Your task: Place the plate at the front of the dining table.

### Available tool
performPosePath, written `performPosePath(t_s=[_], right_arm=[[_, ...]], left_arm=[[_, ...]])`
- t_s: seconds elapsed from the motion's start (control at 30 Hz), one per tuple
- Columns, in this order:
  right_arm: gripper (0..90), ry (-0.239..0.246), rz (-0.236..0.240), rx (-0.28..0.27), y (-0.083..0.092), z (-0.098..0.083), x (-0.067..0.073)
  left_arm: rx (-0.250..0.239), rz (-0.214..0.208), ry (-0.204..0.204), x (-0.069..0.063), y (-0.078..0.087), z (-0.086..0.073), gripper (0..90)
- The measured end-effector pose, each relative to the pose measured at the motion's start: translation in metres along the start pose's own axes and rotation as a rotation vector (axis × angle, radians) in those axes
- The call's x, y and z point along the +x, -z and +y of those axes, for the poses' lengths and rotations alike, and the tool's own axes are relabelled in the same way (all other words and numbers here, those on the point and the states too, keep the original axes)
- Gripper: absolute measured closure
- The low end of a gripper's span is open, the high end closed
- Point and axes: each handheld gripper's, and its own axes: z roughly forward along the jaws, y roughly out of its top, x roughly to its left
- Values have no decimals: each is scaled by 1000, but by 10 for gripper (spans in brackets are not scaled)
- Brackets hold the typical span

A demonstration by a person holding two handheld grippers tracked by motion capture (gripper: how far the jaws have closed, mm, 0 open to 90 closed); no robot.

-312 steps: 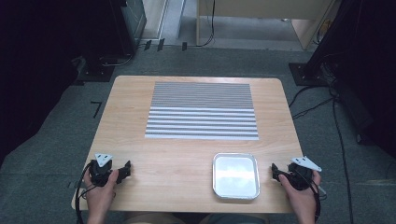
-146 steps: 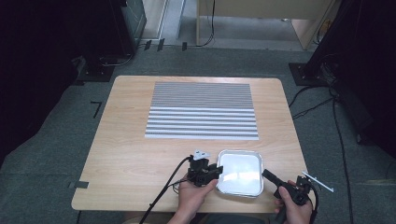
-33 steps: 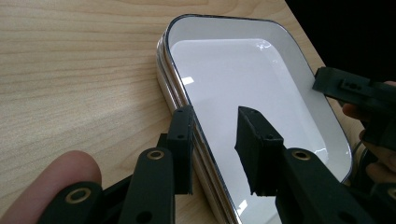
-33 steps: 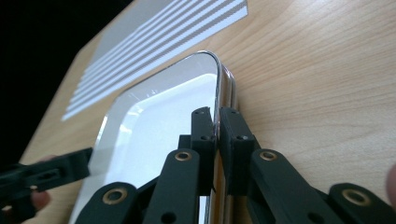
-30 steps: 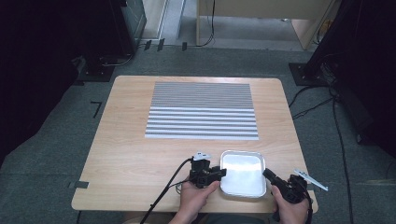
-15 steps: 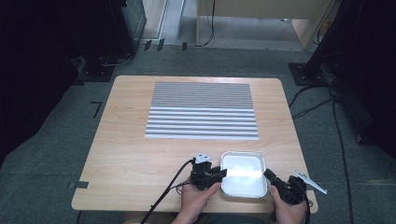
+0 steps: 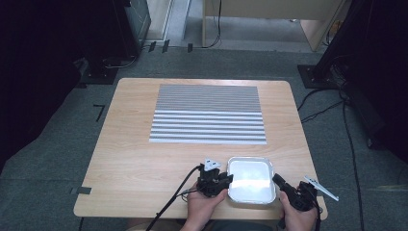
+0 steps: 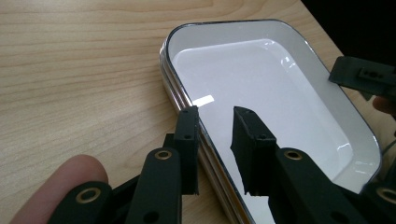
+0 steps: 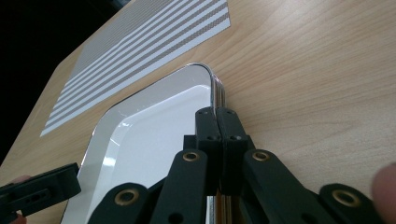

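Observation:
A shiny white metal tray point(image 7: 251, 192) lies near the table's front edge, right of centre. My left gripper point(image 7: 229, 179) is at the tray's left rim. In the left gripper view the tray point(image 8: 261, 79) has its rim running between the jaws of my left gripper point(image 8: 217, 135), which stand open, one outside and one inside. My right gripper point(image 7: 276, 179) is at the tray's right rim. In the right gripper view my right gripper point(image 9: 217, 119) has its jaws pressed together over the rim of the tray point(image 9: 154, 130).
A grey and white striped mat point(image 7: 208, 114) covers the middle and far part of the wooden table point(image 7: 139, 159). The table's front edge runs just below both hands. Cables trail off the front from the grippers. Dark floor surrounds the table.
Both hands have come in from the table's front corners to the tray, the left first. Over the last second the right gripper closed in a little on the rim.

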Motion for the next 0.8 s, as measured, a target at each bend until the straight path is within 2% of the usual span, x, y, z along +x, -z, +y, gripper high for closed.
performPosePath(t_s=[0.13, 0.17, 0.27, 0.37, 0.57, 0.8], right_arm=[[900, 10, 8, 5, 0, 0, -1], [900, -1, 16, 3, 1, 1, -1], [900, 3, 34, -10, 4, 2, -1], [900, 4, 50, -29, 6, 3, -1], [900, -4, 79, -53, 10, 4, -2], [900, -15, 54, -34, 8, 4, -5]], left_arm=[[-7, -7, 0, 0, 2, 1, 754], [-9, -8, 2, 0, 2, 1, 761], [-5, -6, 6, 0, 2, 2, 768], [0, -23, 22, 2, 1, 3, 770], [20, -82, 95, 8, 0, 6, 747], [38, -147, 175, 15, -1, 7, 742]])
